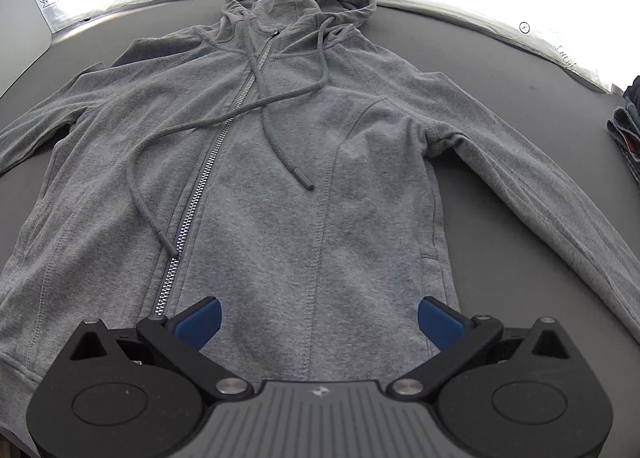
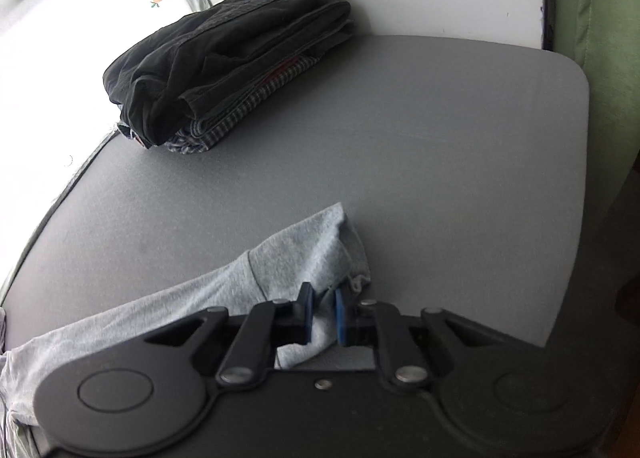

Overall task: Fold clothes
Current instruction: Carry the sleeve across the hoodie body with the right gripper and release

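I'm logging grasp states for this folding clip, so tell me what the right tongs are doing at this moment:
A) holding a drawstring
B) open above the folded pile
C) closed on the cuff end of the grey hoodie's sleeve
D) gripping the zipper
C: in the right wrist view the right tongs have their blue pads pinched onto the sleeve cuff of the grey hoodie, well short of the folded pile.

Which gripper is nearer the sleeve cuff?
Right. The right gripper is shut on the sleeve cuff, gray fabric pinched between its pads. The left gripper hangs open over the hoodie near its hem, gripping nothing.
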Tool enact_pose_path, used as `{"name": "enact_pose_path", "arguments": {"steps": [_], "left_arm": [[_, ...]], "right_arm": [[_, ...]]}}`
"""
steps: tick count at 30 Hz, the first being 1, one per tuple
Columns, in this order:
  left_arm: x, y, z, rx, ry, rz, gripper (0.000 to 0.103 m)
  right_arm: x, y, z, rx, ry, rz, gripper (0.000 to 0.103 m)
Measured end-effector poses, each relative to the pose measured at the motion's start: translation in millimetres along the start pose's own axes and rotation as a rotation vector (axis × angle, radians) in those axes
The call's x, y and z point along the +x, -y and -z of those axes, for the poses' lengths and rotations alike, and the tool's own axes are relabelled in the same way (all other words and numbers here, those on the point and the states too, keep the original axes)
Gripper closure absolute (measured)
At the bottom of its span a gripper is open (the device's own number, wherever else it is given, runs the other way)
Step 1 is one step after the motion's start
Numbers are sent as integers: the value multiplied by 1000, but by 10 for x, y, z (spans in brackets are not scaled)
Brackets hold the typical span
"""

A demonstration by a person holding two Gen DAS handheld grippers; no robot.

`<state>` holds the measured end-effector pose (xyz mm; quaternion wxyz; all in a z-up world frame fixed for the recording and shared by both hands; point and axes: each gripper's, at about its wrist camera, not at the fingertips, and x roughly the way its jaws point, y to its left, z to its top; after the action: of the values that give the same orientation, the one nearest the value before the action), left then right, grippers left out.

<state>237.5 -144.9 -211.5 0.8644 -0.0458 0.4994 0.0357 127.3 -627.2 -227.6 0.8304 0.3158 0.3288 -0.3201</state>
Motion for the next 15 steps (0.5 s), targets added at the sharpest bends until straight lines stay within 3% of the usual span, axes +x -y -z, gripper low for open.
{"name": "enact_pose_path", "arguments": {"steps": [9,15], "left_arm": [[-301,-453,29,9,64,-50,0],[-354,-1203,-63,-61,95,-54,0]], "right_arm": [[-403,-909,-265,-122,124,-235,96],[-758,-2046,-151,-226,218,-400,96]]}}
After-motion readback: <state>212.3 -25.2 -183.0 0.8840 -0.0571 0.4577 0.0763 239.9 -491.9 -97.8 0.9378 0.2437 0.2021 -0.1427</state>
